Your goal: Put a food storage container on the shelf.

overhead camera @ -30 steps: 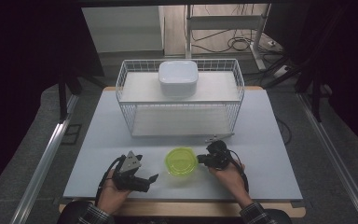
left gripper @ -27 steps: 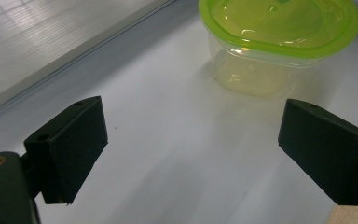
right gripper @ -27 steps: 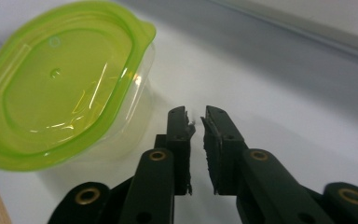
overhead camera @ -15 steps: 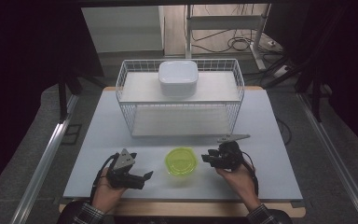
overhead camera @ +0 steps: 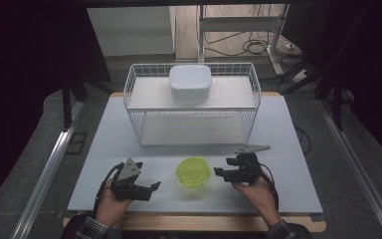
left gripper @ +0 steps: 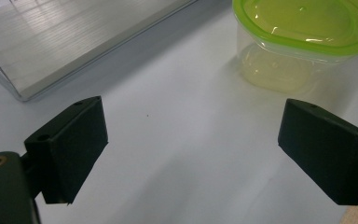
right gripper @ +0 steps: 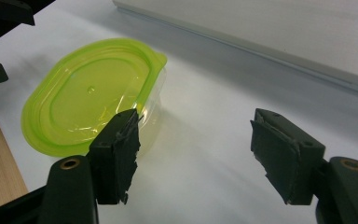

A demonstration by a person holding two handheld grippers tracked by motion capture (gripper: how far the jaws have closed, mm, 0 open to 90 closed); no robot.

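Container (overhead camera: pixel 194 172) with the lime-green lid sits on the white desk (overhead camera: pixel 288 129) near its front edge, between your two grippers and touching neither. Your left gripper (overhead camera: pixel 149 189) rests toward the front-left corner with its fingers (left gripper: pixel 70 144) spread wide and empty; in the left gripper view the container lies ahead and off toward the right finger. Your right gripper (overhead camera: pixel 220 173) is just beside the container, fingers (right gripper: pixel 119 154) also parted with nothing between them. Behind, the wire basket (overhead camera: pixel 132 97) stands mid-desk, a white lidded box (overhead camera: pixel 189 82) on its upper shelf.
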